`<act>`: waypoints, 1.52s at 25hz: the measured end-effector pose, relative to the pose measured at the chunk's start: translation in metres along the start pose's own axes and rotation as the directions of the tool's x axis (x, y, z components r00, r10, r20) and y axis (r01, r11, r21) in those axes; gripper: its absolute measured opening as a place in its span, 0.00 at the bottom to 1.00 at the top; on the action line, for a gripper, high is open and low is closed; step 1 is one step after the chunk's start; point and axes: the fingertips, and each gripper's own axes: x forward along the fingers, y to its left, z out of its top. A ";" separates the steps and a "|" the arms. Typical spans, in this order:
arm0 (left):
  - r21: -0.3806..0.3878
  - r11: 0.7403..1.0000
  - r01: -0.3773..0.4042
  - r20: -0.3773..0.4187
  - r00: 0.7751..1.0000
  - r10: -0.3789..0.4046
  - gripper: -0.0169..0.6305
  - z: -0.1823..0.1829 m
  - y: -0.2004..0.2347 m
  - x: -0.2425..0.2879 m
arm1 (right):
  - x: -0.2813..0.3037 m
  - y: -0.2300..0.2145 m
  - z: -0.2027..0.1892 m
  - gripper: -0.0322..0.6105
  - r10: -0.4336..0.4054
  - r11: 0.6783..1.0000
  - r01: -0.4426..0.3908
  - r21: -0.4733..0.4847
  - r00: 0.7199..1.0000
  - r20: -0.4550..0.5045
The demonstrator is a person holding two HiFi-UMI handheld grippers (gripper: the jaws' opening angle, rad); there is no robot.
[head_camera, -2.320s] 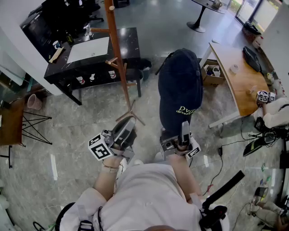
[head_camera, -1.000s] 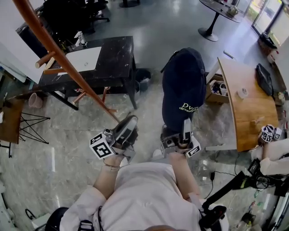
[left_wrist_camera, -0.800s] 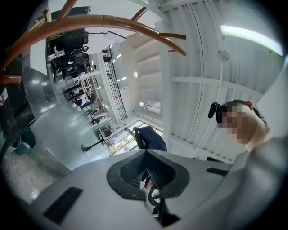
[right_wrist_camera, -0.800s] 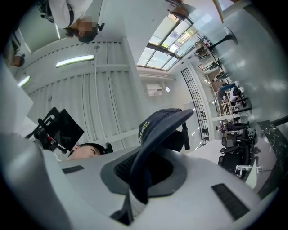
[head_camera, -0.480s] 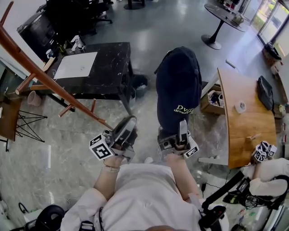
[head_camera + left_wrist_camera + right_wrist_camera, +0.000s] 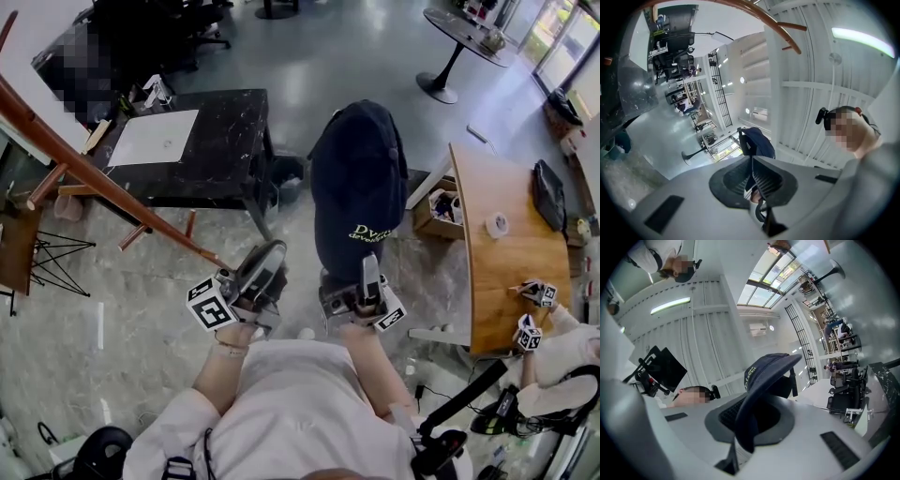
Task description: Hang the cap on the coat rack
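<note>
Two handheld grippers sit low in the head view, in front of a person in a pale shirt. The right gripper (image 6: 367,267) is clamped on the brim of a dark navy cap (image 6: 361,178). The crown is raised up and away from the body, probably so its open underside can be lowered over a peg. In the right gripper view the brim runs between the closed jaws, and the cap (image 6: 764,376) curves up above them. The left gripper (image 6: 258,274) is pinched shut with nothing in it. It rests beside the right one, apparently idle.

The wooden coat rack (image 6: 103,183) slants across the left of the head view, with short pegs (image 6: 47,186) branching off its pole. It stands well apart from the cap, so the cap is not yet hung. The empty left gripper lies between the cap and the foot of the pole.

Behind the rack stands a black table (image 6: 234,141) carrying a white sheet (image 6: 155,136). To the right is a wooden desk (image 6: 506,253) with a cardboard box (image 6: 441,211) beside it. Another person's marker cubes (image 6: 530,309) show at the desk's near corner.
</note>
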 end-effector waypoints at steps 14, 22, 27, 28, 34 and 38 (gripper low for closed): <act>0.099 0.995 -0.026 0.042 0.999 0.022 0.04 0.049 -0.018 -0.018 | 0.036 -0.013 -0.034 0.12 0.071 0.995 -0.068 0.075 0.997 -0.029; 0.200 0.978 -0.060 0.088 0.995 0.043 0.04 0.110 -0.030 -0.043 | 0.085 -0.041 -0.088 0.12 0.122 0.981 -0.111 0.159 0.991 -0.058; 0.283 0.954 -0.104 0.159 0.985 0.060 0.04 0.143 -0.049 -0.062 | 0.123 -0.040 -0.125 0.12 0.189 0.968 -0.165 0.191 0.975 -0.116; 0.300 0.947 -0.116 0.176 0.982 0.064 0.04 0.150 -0.052 -0.067 | 0.130 -0.041 -0.134 0.12 0.200 0.965 -0.173 0.195 0.971 -0.129; 0.392 0.900 -0.189 0.270 0.959 0.084 0.04 0.206 -0.074 -0.120 | 0.174 -0.037 -0.213 0.12 0.258 0.957 -0.222 0.184 0.945 -0.203; 0.448 0.866 -0.221 0.312 0.947 0.080 0.04 0.218 -0.095 -0.121 | 0.193 -0.019 -0.226 0.12 0.317 0.945 -0.286 0.158 0.919 -0.235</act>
